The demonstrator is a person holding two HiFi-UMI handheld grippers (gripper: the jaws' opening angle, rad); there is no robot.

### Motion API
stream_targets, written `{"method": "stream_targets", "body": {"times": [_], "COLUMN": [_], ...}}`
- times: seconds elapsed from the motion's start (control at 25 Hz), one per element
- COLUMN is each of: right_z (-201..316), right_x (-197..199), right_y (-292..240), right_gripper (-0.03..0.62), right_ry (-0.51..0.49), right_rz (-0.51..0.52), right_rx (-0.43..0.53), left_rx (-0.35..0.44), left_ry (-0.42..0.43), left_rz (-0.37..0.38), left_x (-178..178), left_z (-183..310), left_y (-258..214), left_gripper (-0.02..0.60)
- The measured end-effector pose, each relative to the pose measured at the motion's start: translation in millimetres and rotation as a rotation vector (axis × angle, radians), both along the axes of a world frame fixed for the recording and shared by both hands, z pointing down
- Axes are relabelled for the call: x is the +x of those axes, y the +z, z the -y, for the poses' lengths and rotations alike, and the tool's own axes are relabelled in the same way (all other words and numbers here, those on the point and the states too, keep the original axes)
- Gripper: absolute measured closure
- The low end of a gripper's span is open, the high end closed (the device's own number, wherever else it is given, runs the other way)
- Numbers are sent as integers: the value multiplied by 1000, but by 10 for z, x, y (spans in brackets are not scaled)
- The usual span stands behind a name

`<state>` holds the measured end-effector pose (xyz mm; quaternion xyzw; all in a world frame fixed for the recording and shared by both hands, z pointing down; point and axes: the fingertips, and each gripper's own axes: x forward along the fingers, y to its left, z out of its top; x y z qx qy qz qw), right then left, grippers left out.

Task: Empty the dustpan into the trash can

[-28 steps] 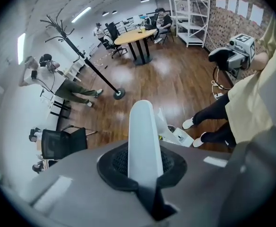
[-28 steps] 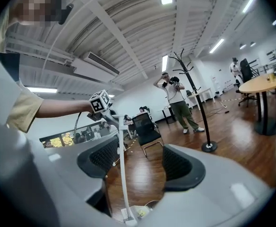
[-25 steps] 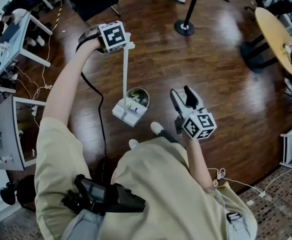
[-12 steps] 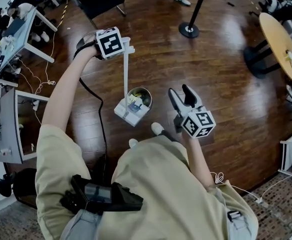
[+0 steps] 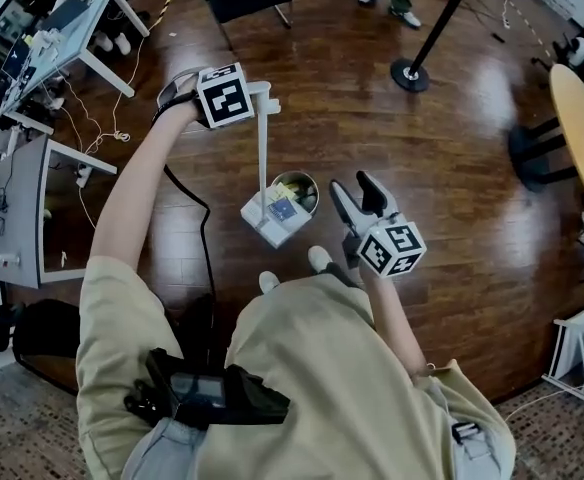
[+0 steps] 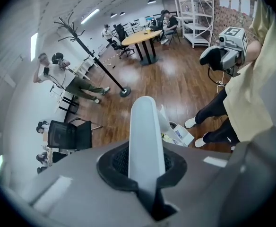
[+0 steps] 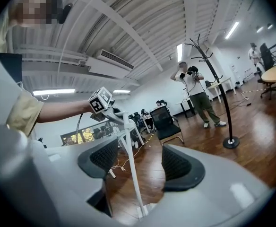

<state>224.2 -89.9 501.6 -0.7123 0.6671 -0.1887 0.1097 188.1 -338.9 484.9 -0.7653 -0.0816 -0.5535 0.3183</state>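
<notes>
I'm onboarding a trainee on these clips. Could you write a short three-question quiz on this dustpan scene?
1. True or false: the right gripper holds something between its jaws.
2. Which one clamps the dustpan's handle? A) left gripper B) right gripper C) neither
3. Fill in: the trash can stands on a ___ floor.
Key: 1 false, its jaws are apart and empty. 2 A. 3 wooden.

light: ceiling strips [image 7: 232, 30] | floor [image 5: 452, 198]: glare | edges: fisheye warp, dark corners
</notes>
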Motion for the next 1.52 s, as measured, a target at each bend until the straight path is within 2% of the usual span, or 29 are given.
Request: {"method": "stream_targets", "body": {"times": [0.08,0.24,0.36,0.52,0.6,0.84,0.92,1.04,1.16,1.24,1.36,1.52], "right_z": [-34,-349,-579,-876,-960,-827,-736,-639,-527,-477,-385,-281], "right_x": [-16,220,503,873,956,821,774,704,637,543,485,390], "right_y": [-1,54,39,-73,-85,-59,-52,-65,-43,-48,-56,-44], "right_gripper": [315,315,319,326,327,327,327,327,330,330,332,332], "right_ry": [8,116,217,305,320,257,225,192,164,139,103,46], "right_rz": [3,36,49,41,51,59,58,53,65,68,62,62], "right_rx": [0,-14,13,44,49,54,55,57,50,53,53,45], "left_rx": [12,12,102,253,276,310,339,328,386,395,319,82], "left_ry": [23,115,137,261,286,269,243,212,141,140,123,63], "left_rz": [-2,27,58,-2,-17,-62,-75,-83,-84,-92,-54,-5], "left_x": [160,876,1341,1839,1875,1547,1409,1207,1104,974,627,-84], "left_z": [42,9,80,-119,-224,-216,-129,-116,118,75,47,-65], "left_y": [-4,120,281,340,286,173,153,124,122,41,19,-158], "left_gripper": [565,581,581,581,581,581,581,581,581,581,581,581]}}
